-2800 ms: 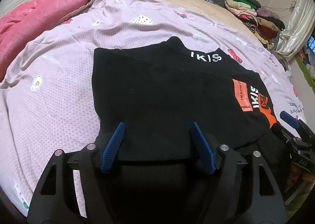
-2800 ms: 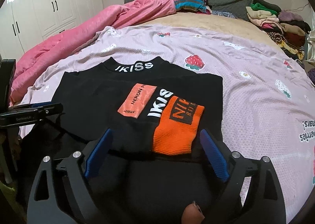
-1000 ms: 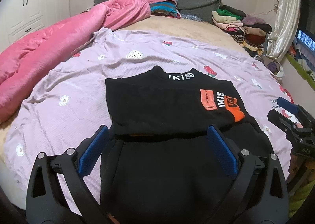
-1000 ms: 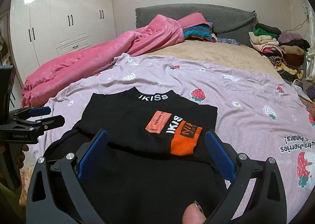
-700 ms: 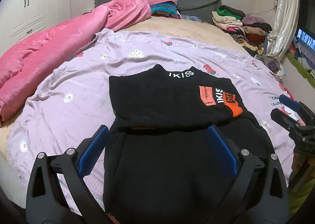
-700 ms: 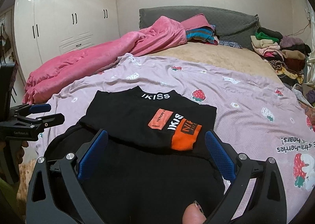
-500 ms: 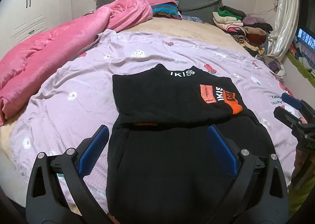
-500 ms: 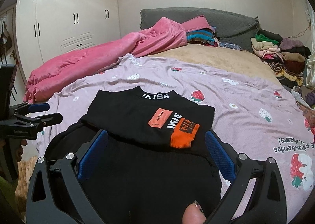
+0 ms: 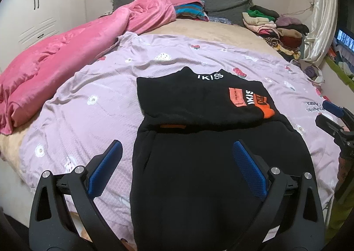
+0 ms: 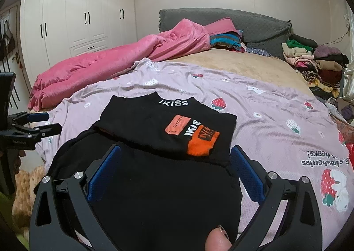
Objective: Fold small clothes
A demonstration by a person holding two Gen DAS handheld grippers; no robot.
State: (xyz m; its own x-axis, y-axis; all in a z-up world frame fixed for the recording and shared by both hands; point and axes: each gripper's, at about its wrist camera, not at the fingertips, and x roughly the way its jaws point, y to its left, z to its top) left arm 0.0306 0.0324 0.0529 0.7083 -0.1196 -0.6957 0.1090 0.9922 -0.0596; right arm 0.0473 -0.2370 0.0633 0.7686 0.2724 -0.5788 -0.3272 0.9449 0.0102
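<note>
Left gripper (image 9: 176,163): my jaws are spread wide and hold nothing, hanging above the near part of the black garment.
Right gripper (image 10: 176,166): mine too, jaws wide apart, nothing between them, hovering over the same dark cloth; a fingertip (image 10: 218,238) shows at the bottom edge.
Black garment (image 9: 199,140): straight ahead of both grippers on the bed, upper part folded down over the lower part, collar with white lettering at the far end.
Orange patches (image 10: 192,134): on the folded top layer, ahead of my right gripper and slightly to its right; ahead and to the right of my left gripper.
Lilac sheet (image 9: 88,114): under the garment, strawberry and flower print, spreading to both sides of the grippers.
Pink blanket (image 9: 66,52): bunched up far ahead and to the left.
Clothes pile (image 10: 314,63): stacked far ahead to the right, by the grey headboard (image 10: 254,25).
Wardrobe (image 10: 77,16): white doors, far left of my right gripper.
</note>
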